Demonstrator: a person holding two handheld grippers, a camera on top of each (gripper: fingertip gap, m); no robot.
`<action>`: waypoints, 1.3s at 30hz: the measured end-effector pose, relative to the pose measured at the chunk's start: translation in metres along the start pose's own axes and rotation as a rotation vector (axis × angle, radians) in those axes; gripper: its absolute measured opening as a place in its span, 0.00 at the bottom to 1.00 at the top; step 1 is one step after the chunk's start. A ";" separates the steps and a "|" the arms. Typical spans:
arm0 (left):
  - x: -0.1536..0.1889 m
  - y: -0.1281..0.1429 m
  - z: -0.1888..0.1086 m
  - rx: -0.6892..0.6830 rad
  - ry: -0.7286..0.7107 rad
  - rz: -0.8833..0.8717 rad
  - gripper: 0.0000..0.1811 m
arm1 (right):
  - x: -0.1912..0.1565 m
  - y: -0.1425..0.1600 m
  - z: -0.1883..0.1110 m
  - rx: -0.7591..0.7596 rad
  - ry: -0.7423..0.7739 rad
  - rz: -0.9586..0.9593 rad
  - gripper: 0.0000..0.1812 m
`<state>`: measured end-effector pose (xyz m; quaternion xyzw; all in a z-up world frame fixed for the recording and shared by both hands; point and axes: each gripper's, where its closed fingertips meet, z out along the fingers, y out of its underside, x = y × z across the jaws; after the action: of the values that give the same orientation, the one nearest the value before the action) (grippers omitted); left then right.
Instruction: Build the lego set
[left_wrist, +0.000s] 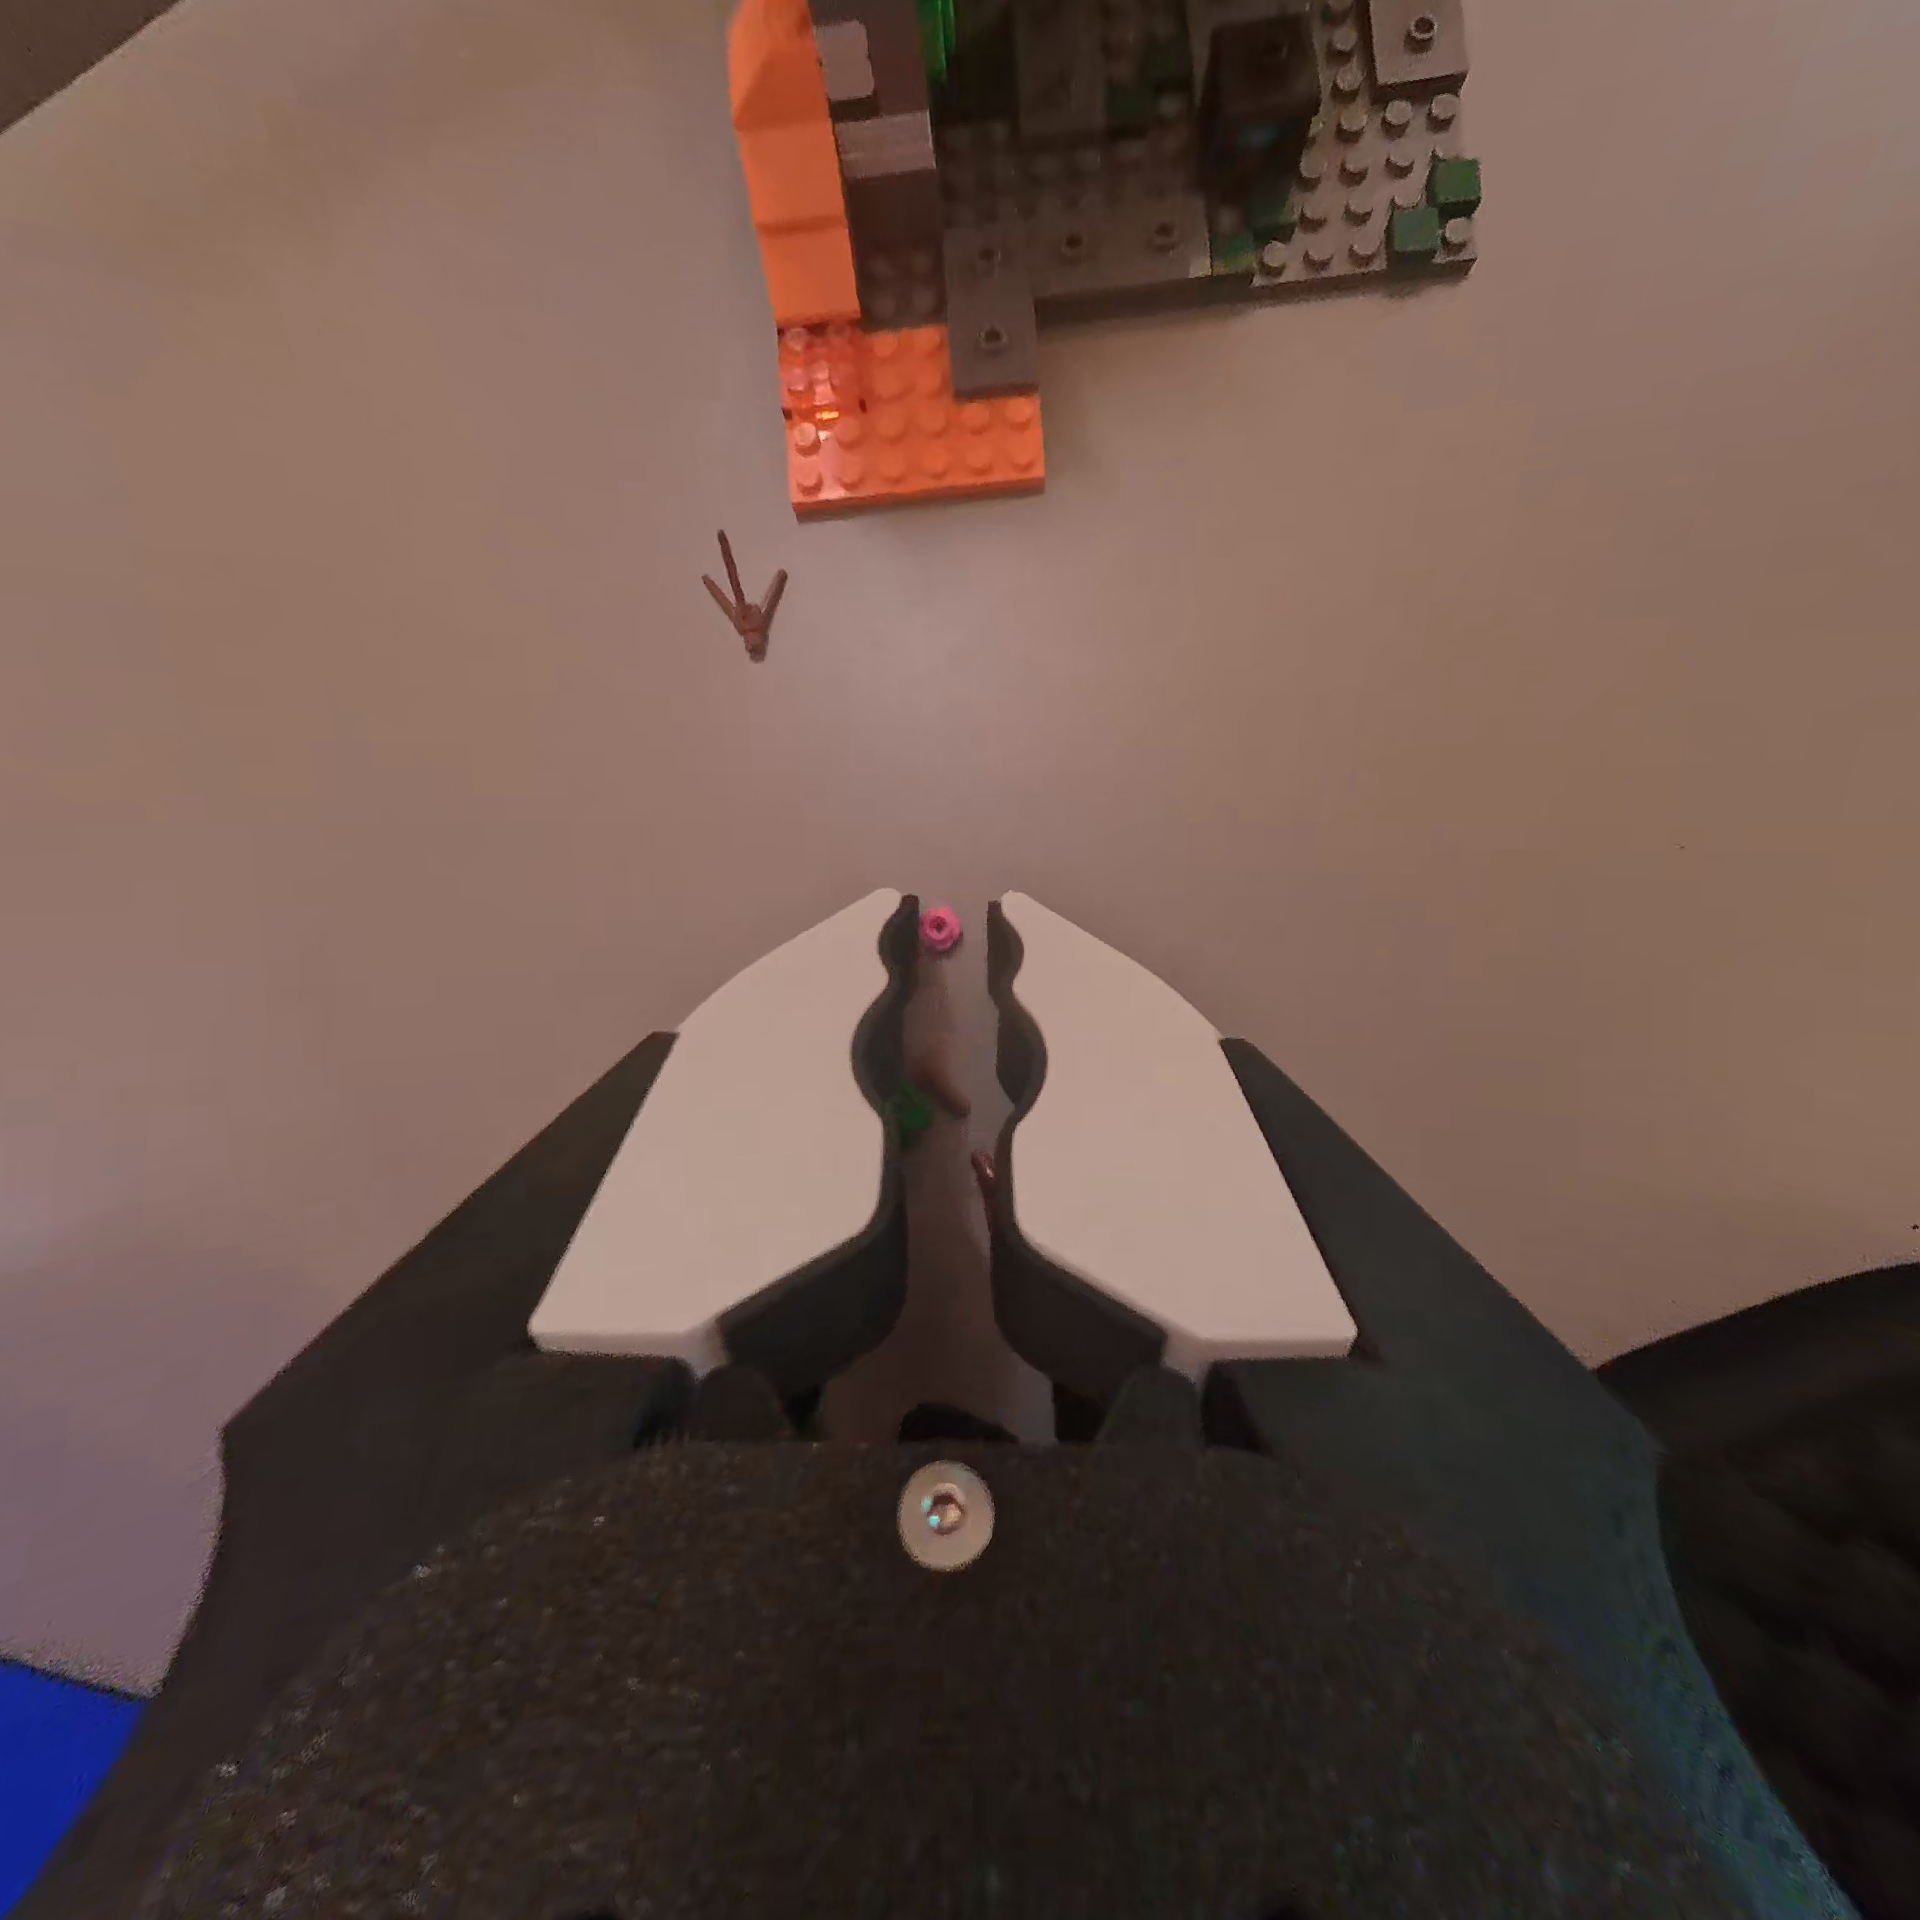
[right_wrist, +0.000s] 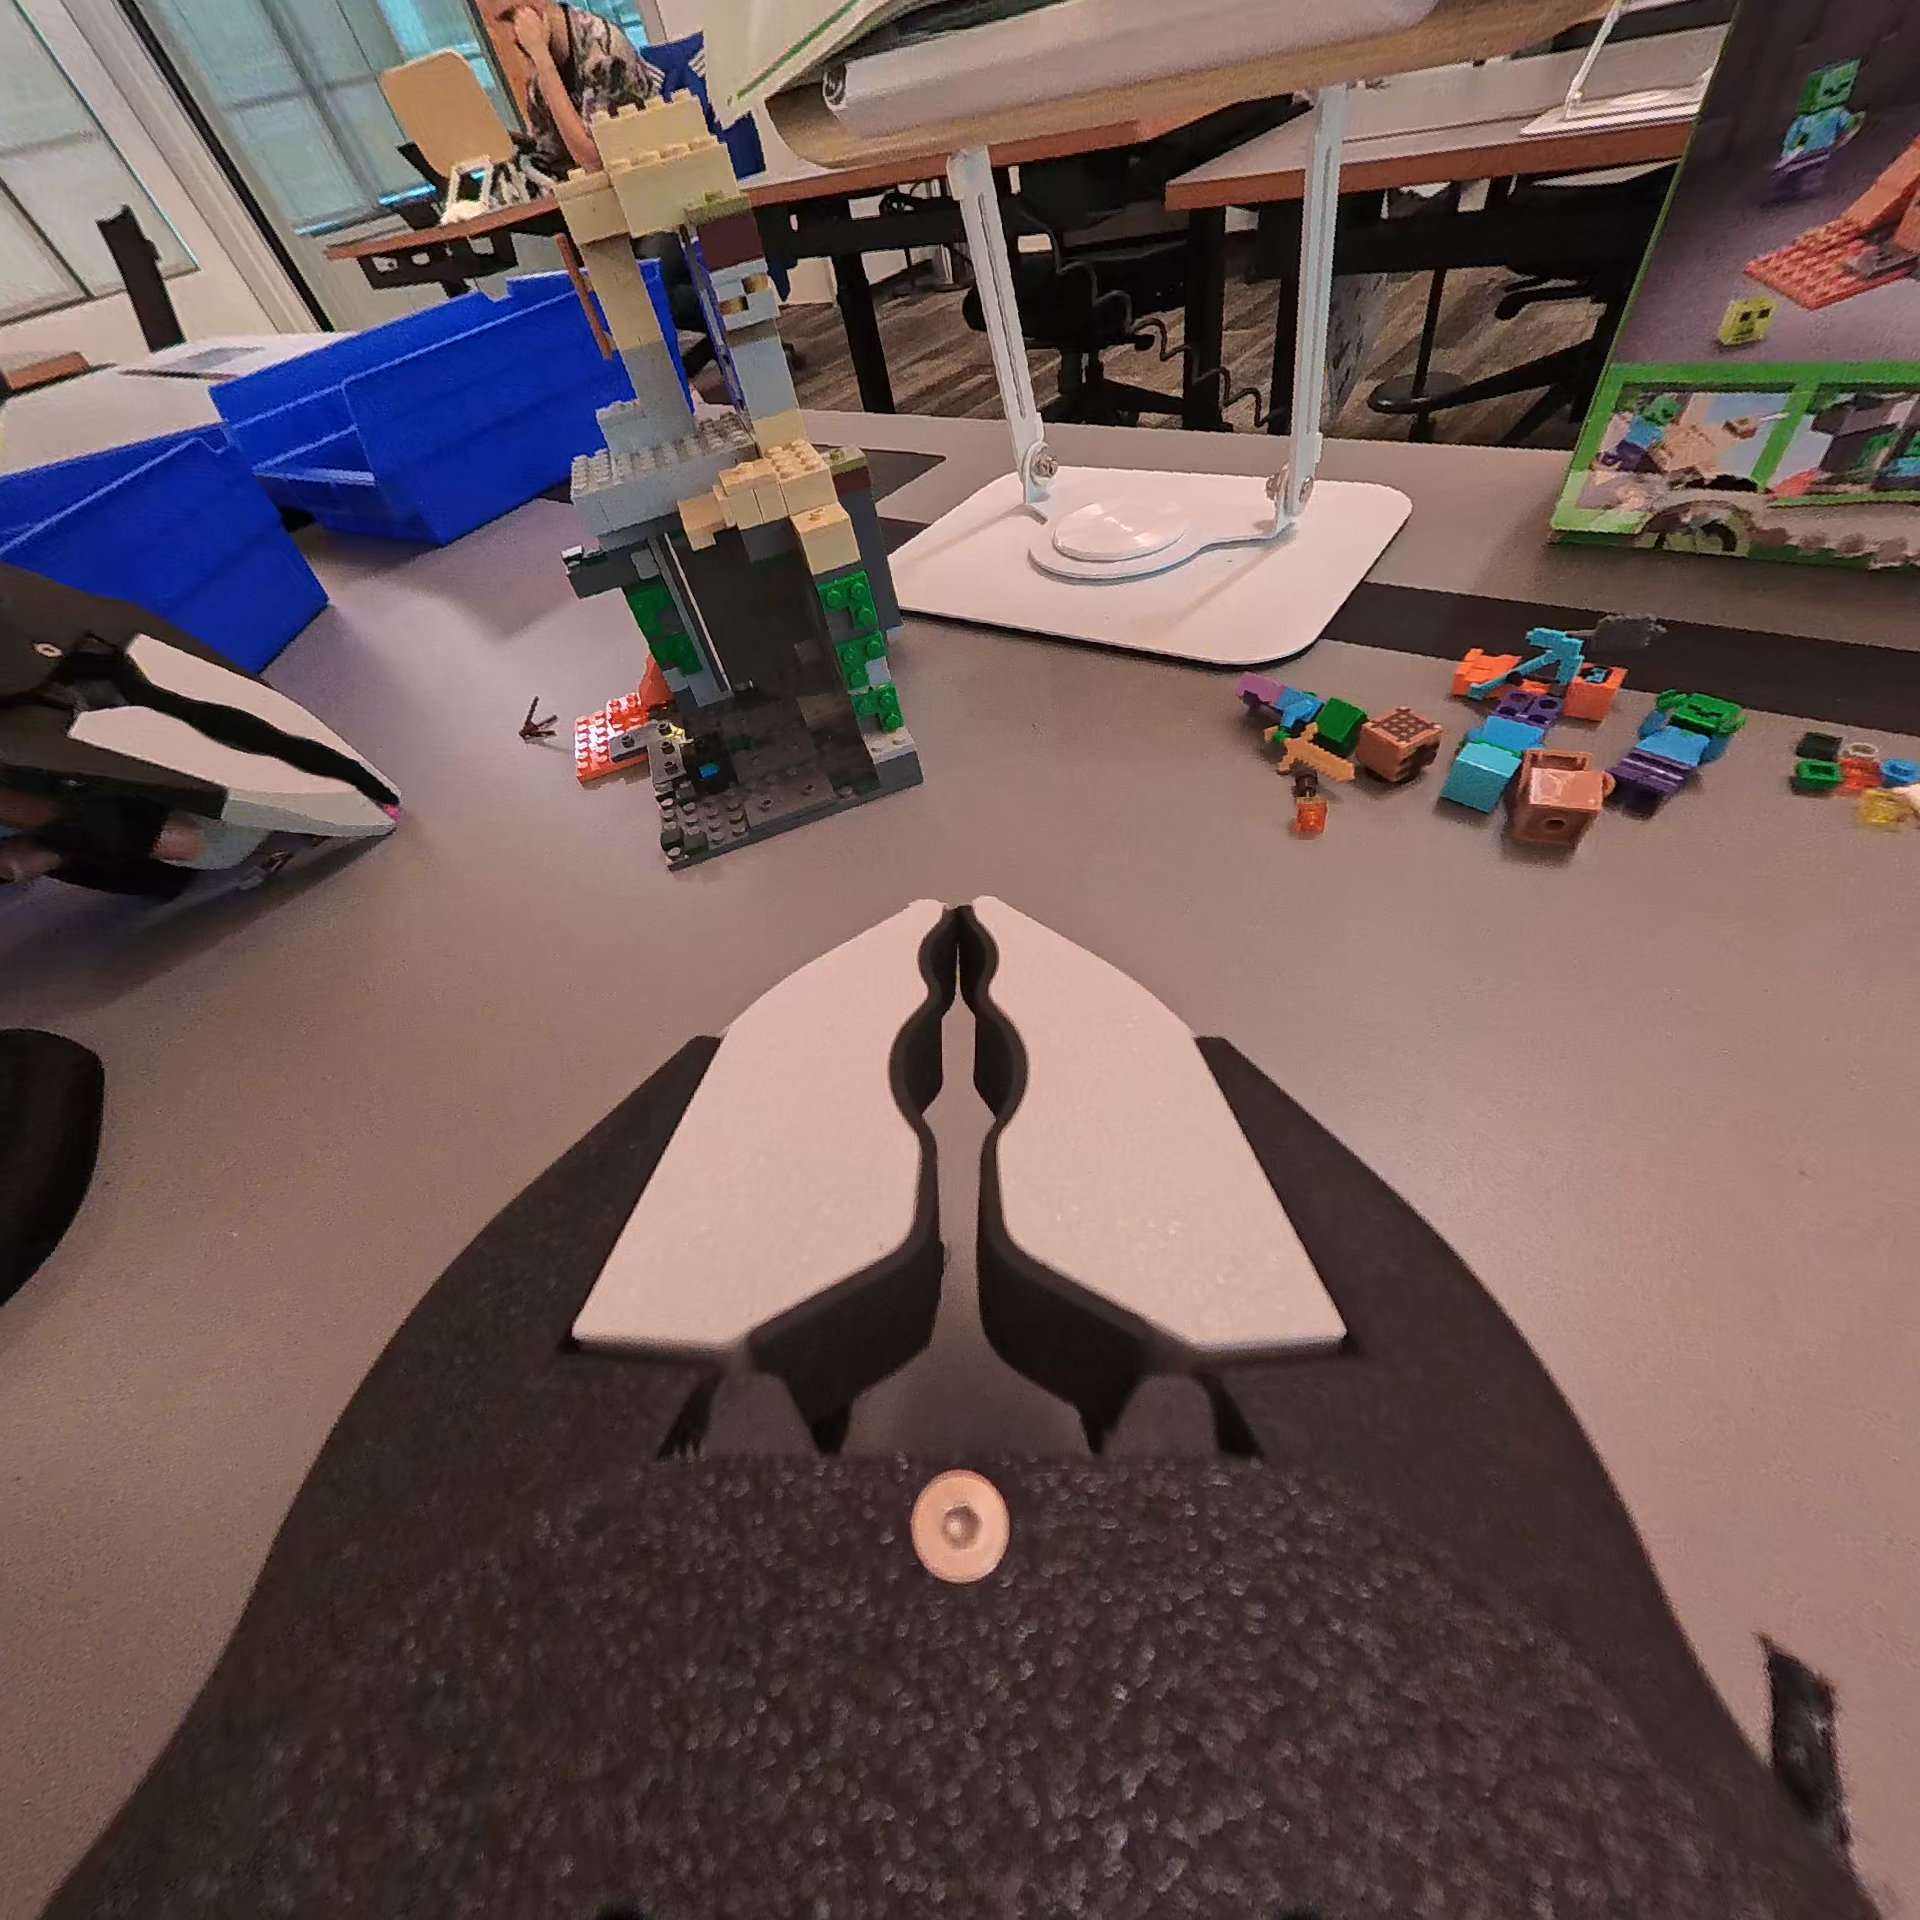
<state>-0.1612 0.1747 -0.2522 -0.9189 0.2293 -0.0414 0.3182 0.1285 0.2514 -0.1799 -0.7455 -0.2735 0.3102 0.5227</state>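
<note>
Two tools are in play over a grey worktop. The left tool points steeply down with its jaws a little apart, and a tiny pink round stud sits between the tips, close to the left one; whether it is pinched or merely lying on the worktop below cannot be told. More small bits, brown and green, show in the gap farther back. The right tool hovers low with its jaws together and nothing in them. The half-built tower stands on its grey and orange baseplates just ahead of the left tool, with a small brown twig piece lying near the orange plate. Loose bricks and figures lie well to the right. The stud is likely feather-light, hard and slick, apt to flick away; it probably wants a gentle squeeze across its round sides, right at the fingertips.
</note>
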 end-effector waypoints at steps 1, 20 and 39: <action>0.001 0.000 0.000 -0.001 0.005 0.002 0.05 | 0.000 0.000 0.000 0.000 -0.001 -0.001 0.00; 0.000 -0.007 -0.023 0.018 -0.019 0.088 0.06 | 0.000 -0.003 -0.002 0.005 -0.010 0.010 0.00; 0.008 0.010 -0.006 -0.171 0.158 0.144 0.04 | 0.002 0.000 -0.002 -0.004 -0.025 0.048 0.00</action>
<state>-0.1599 0.1609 -0.2539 -0.9177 0.3217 -0.0709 0.2219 0.1311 0.2520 -0.1801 -0.7488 -0.2627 0.3314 0.5103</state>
